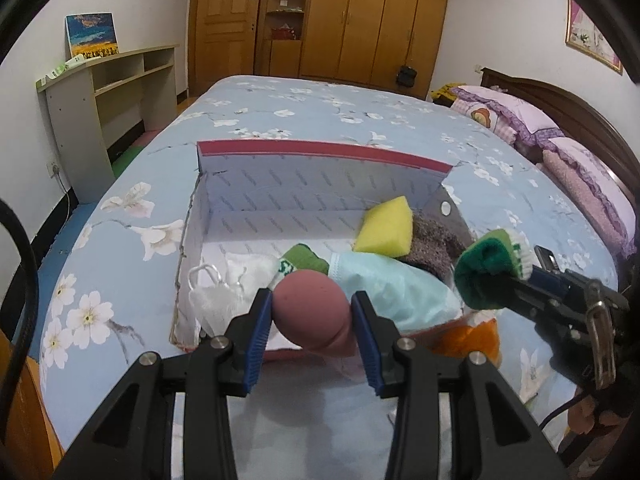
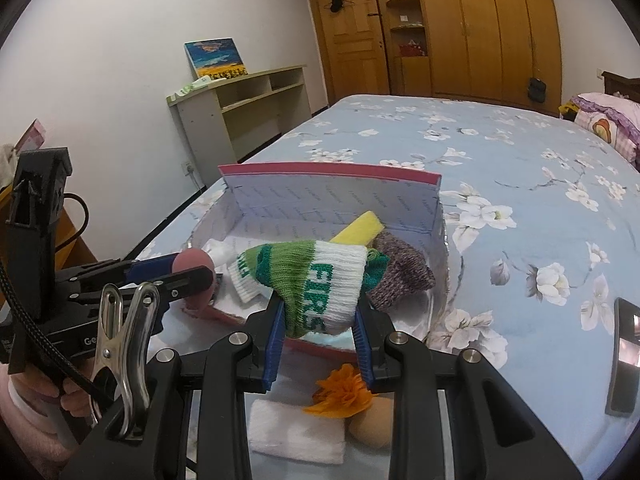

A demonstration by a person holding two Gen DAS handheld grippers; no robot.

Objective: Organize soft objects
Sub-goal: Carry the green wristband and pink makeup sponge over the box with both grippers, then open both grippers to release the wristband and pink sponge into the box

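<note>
Gripping a pink sponge ball [image 1: 310, 307], the left gripper [image 1: 312, 316] has its blue pads pressed on both sides of it, over the near edge of the box [image 1: 320, 150]. The right gripper [image 2: 318, 320] is clamped on a green-and-white sock [image 2: 316, 280], which bulges up out of the jaws and hangs over the box's near edge at about 5 o'clock of the box in the left wrist view.

Inside the box, just past the ball at 12 o'clock, lie a second green sock [image 1: 298, 262] and a pale blue face mask [image 1: 384, 288]; a white mesh piece [image 1: 218, 296] sits at 10 o'clock, a yellow sponge [image 1: 386, 226] at 1 o'clock, leaning on a brown knitted piece [image 1: 434, 246] in the far right corner. The box rests on a flowered bedspread [image 1: 320, 112].

The step in hand looks like dropping both items in. To do it well, I would carry each gripper on past the near wall until its load is plainly over the floor of the box, favouring the bare far left part for the ball, since it would likely roll off the piled cloth. Lower first, then open, one hand at a time, keeping the two grippers apart.

Outside the box, near the right gripper at 6 o'clock, an orange pom-pom [image 2: 342, 394], a white pad [image 2: 296, 432] and a tan ball [image 2: 374, 424] remain on the bed.
</note>
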